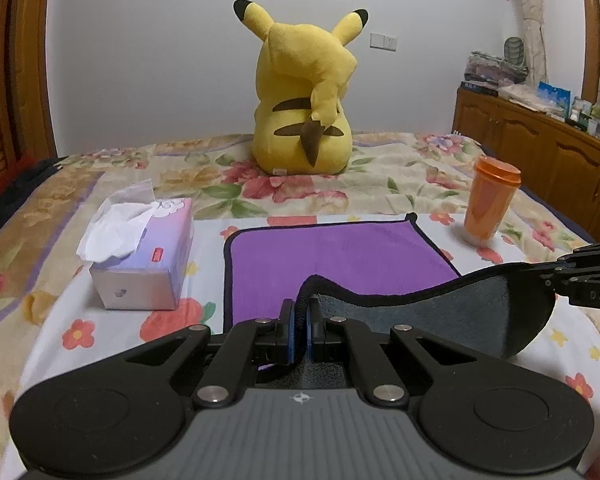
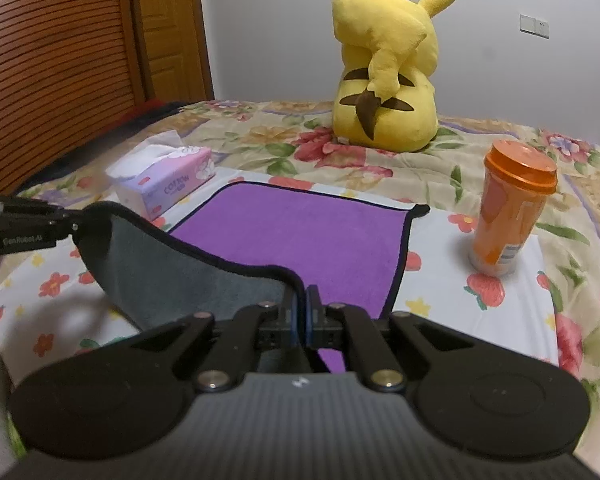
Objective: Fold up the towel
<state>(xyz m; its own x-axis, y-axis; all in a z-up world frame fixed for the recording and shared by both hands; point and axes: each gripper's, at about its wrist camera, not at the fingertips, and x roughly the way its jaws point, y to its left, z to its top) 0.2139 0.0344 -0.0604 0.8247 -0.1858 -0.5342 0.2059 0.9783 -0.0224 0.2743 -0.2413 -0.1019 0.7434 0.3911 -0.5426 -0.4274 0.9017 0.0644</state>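
A purple towel (image 1: pixel 332 256) with a black hem and a grey underside lies on the flowered bed; it also shows in the right wrist view (image 2: pixel 308 228). Its near edge is lifted off the bed, and the grey underside (image 1: pixel 460 316) faces me. My left gripper (image 1: pixel 300 320) is shut on the near left corner of the towel. My right gripper (image 2: pixel 300 312) is shut on the near right corner. The lifted edge sags between the two grippers. The right gripper also shows at the right of the left wrist view (image 1: pixel 556 280), and the left gripper at the left of the right wrist view (image 2: pixel 74 222).
A tissue box (image 1: pixel 144 256) stands left of the towel. An orange tumbler (image 1: pixel 488 204) stands to its right. A yellow plush toy (image 1: pixel 304 96) sits at the far side of the bed. A wooden cabinet (image 1: pixel 540 148) runs along the right wall.
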